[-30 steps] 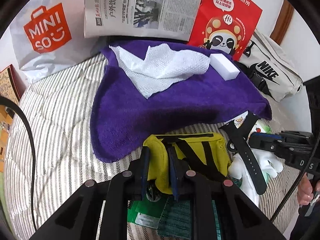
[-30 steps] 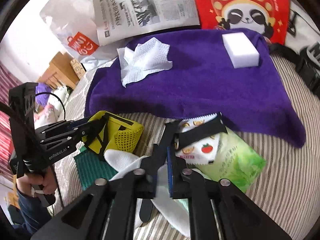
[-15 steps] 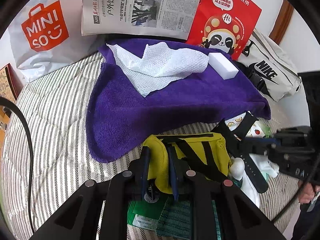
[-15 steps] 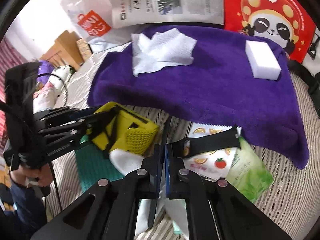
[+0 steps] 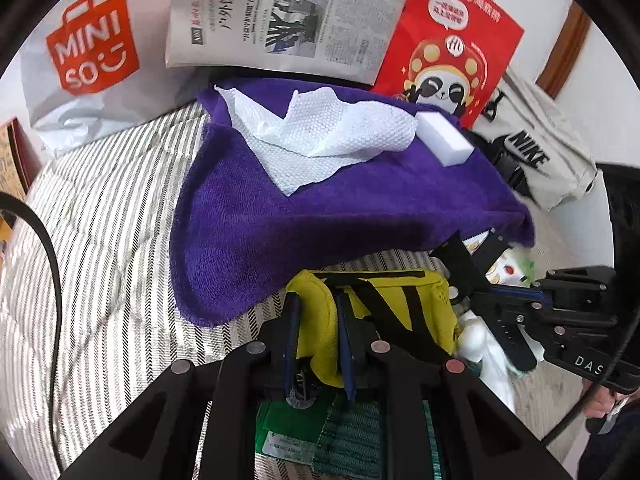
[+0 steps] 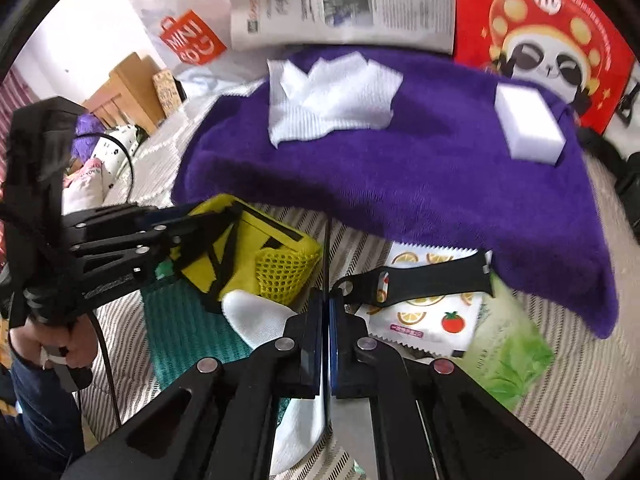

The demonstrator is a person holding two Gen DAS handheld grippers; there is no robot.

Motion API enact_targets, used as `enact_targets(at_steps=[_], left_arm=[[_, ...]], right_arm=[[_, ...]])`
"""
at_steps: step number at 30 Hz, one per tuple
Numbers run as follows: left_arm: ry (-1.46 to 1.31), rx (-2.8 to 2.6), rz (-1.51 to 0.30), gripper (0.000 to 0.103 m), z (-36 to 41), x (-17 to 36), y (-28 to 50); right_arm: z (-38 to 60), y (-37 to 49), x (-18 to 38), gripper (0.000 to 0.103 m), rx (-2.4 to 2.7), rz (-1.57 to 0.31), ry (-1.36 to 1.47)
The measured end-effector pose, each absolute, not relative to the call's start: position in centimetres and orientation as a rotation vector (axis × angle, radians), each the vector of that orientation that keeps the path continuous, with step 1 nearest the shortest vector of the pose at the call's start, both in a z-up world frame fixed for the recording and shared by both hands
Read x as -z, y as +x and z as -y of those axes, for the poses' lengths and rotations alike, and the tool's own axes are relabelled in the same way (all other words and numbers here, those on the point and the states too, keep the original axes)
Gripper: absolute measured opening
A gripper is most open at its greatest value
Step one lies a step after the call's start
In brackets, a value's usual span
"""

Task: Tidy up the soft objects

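Observation:
My left gripper (image 5: 317, 304) is shut on the edge of a yellow pouch (image 5: 384, 312) with black straps, held just above the striped bed; it also shows in the right wrist view (image 6: 248, 252). My right gripper (image 6: 326, 300) is shut on a thin black watch strap (image 6: 327, 256), whose other half (image 6: 424, 280) lies on a fruit-print packet (image 6: 424, 316). A purple towel (image 5: 320, 208) lies ahead with a white paper towel (image 5: 320, 140) and a white sponge block (image 5: 444, 140) on it. A white sock (image 6: 260, 316) lies between the grippers.
A green tissue pack (image 6: 508, 356) and a teal cloth (image 6: 188, 328) lie on the striped bedcover (image 5: 100, 220). At the back stand a Miniso bag (image 5: 88, 64), a newspaper (image 5: 288, 20), a red panda bag (image 5: 452, 52) and a Nike bag (image 5: 536, 152).
My right gripper has closed fully on the black strap and lifted it edge-on. Both grippers have moved forward toward the purple towel; the left still holds the yellow pouch.

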State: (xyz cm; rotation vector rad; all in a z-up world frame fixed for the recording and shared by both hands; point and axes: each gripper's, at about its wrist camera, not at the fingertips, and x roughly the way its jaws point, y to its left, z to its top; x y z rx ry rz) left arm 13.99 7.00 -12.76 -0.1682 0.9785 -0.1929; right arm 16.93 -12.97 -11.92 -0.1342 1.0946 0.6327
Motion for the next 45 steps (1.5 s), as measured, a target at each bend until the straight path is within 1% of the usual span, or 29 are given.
enact_targets(at_steps=[2,9,24,37,45], left_arm=[[-0.172,0.189,-0.964,0.015,-7.3,12.4,13.8],[-0.164,0.174,-0.952,0.015,-8.2,11.5,13.1],[-0.184,0.174,-0.901,0.015,-9.5,8.7,11.5],[-0.175,0.190,-0.861,0.015,-8.9,6.6,12.5],[-0.172,0.191,-0.855,0.015,-8.8,6.1,15.7]], right_arm=[[13.4,16.5,11.2,0.003,-0.624,-1.074,-0.130],[15.6,15.4,9.1,0.003,-0.596,-1.020,-0.072],[19.6,15.4,6.9,0.003,-0.523,-0.958,-0.022],[20.7,18.2,5.7,0.003,-0.484,-0.925,0.022],[21.6,21.3,5.8,0.003,-0.427,-0.916,0.038]])
